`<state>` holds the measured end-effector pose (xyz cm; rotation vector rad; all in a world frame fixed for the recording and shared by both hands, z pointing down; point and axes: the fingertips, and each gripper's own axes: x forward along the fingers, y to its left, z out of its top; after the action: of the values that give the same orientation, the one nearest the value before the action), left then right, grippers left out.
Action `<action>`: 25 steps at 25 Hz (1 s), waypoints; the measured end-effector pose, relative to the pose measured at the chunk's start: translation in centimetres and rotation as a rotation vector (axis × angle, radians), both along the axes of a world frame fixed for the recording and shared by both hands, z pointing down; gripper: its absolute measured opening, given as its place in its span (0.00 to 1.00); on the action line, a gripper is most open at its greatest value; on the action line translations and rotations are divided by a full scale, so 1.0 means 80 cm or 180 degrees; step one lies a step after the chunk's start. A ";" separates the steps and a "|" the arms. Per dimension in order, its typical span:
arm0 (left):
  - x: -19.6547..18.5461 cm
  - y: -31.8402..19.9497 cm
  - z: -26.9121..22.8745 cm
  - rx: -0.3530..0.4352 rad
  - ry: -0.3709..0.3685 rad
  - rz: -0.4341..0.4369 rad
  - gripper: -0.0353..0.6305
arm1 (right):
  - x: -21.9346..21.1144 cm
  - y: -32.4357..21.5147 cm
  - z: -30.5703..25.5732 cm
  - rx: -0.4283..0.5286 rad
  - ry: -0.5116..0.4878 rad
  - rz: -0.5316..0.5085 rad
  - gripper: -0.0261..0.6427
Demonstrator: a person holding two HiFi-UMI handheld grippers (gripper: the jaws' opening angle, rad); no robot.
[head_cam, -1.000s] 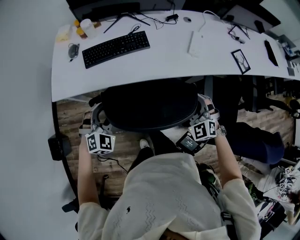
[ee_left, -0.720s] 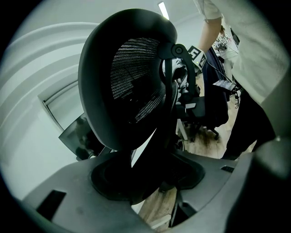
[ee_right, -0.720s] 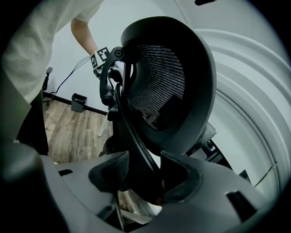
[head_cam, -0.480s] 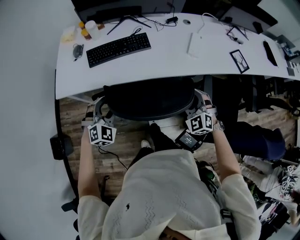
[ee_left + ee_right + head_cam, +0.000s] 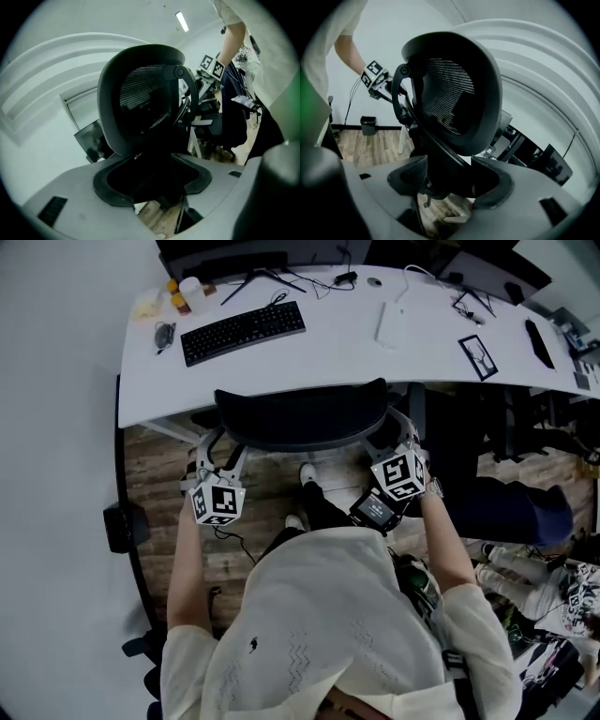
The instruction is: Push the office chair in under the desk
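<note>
The black mesh office chair (image 5: 300,415) stands with its seat under the white desk (image 5: 328,357); only its backrest and arm frames show past the desk's edge. My left gripper (image 5: 208,472) holds the chair's left arm frame, and my right gripper (image 5: 401,444) holds the right one. In the left gripper view the backrest (image 5: 140,93) fills the middle, and the left gripper (image 5: 152,180) has a dark chair part filling its jaws. The right gripper (image 5: 450,180) likewise closes round a dark strut below the backrest (image 5: 454,89).
On the desk lie a black keyboard (image 5: 244,332), a white box (image 5: 387,326), a framed card (image 5: 479,359) and cables. A second dark chair (image 5: 511,512) stands to the right. A black box (image 5: 117,526) sits by the left wall and a bin (image 5: 368,125) on the wooden floor.
The chair has rolled forward, so its seat has gone under the desk and only the backrest shows. Both grippers moved forward with it, still holding the arm frames.
</note>
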<state>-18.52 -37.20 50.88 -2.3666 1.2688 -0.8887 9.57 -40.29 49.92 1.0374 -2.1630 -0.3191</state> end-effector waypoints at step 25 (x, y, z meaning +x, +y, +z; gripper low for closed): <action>0.066 0.143 -0.036 -0.0455 0.1604 -0.0282 0.07 | -0.042 0.167 -0.031 -0.0644 -0.2122 0.0647 0.04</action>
<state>-13.23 -25.72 48.03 -2.7785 1.5412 -0.4225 6.21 -26.92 47.44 1.3625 -2.5556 0.3921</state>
